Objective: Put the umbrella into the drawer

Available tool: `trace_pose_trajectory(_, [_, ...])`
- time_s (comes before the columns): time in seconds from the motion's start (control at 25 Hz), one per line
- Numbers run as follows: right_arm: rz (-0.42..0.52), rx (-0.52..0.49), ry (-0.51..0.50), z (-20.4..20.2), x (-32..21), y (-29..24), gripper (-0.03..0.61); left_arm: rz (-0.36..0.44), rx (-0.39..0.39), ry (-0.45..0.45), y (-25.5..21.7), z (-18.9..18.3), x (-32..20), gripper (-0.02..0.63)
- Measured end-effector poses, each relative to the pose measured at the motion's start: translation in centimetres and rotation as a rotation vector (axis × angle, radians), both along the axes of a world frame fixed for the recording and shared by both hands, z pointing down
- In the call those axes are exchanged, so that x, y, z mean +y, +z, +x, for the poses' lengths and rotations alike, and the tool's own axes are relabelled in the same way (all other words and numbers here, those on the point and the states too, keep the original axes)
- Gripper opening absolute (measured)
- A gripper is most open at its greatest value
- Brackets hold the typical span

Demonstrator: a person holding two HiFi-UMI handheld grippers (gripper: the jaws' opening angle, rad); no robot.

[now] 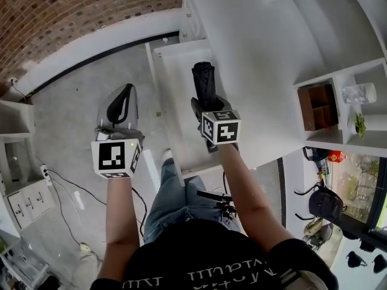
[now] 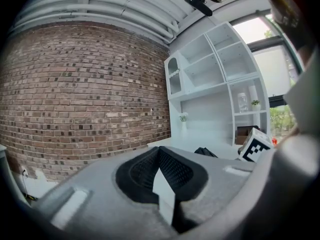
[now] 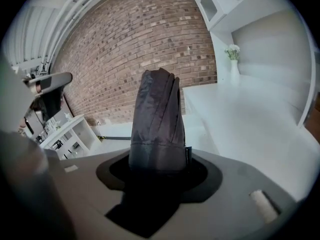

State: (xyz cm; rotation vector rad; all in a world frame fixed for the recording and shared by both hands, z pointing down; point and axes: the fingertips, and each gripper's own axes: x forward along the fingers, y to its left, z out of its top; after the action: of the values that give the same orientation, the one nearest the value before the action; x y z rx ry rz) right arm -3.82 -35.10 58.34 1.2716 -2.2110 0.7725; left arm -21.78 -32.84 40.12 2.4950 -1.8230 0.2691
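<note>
White shelving and brick wall surround the open drawer. My right gripper is clamped on the folded umbrella directly above the drawer, apparently for lowering in. My left gripper, closed and empty, hangs left of the drawer.

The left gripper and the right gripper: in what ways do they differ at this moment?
The right gripper is shut on the folded dark umbrella; the left gripper is shut and holds nothing. The right gripper is over the white drawer; the left gripper is over the grey floor beside it. Both have the same grey body.
</note>
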Motion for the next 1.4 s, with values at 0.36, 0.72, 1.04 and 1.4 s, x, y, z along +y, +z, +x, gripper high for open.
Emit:
trace_pose_trajectory(0.36, [-0.149,0.053,-0.028,-1.1,-0.7,6.9,0.248,-0.017,0.006,0.015,1.4,0.5,-1.3,0.0])
trace_pose_trajectory(0.72, [-0.305,0.11,-0.018,-1.5,-0.9,12.9,0.249,-0.042,0.005,0.018,2.6,0.5,-2.3,0.0])
trace_pose_trajectory(1.04, [-0.395,0.192,-0.02,-1.7,-1.0,16.6,0.25,-0.059,-0.02,0.039,3.1,0.2,-2.6,0.0])
trace_pose_trajectory(1.4, [-0.443,0.268,0.006,-0.6,-0.7,18.2,0.257,-0.079,-0.025,0.028,4.0,-0.2,-2.1,0.0])
